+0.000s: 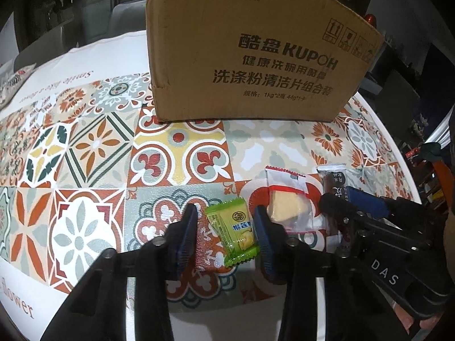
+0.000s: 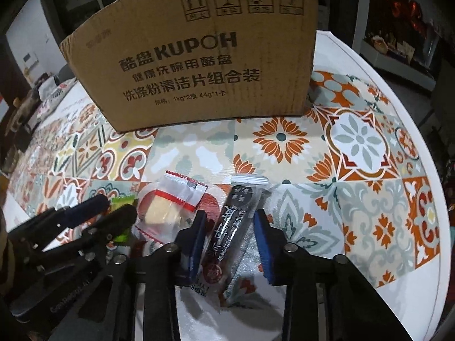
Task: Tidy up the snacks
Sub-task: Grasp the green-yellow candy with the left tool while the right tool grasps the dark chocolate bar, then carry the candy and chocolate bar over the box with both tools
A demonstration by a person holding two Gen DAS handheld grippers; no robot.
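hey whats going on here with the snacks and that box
A person is sorting wrapped snacks on a patterned tablecloth, holding a gripper in each hand. The left gripper has its jaws around a green candy packet; the right gripper has its jaws around a long dark snack bar. Whether either is squeezed tight yet is hard to tell. A clear packet with a pale yellow piece lies between them. A cardboard box stands just behind.

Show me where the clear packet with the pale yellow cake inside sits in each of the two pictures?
Left wrist view: the clear packet lies right of centre, just beyond the right finger of the left tool.
Right wrist view: the packet lies left of centre, left of the black packet.
Shared landmark: the cardboard box behind it.
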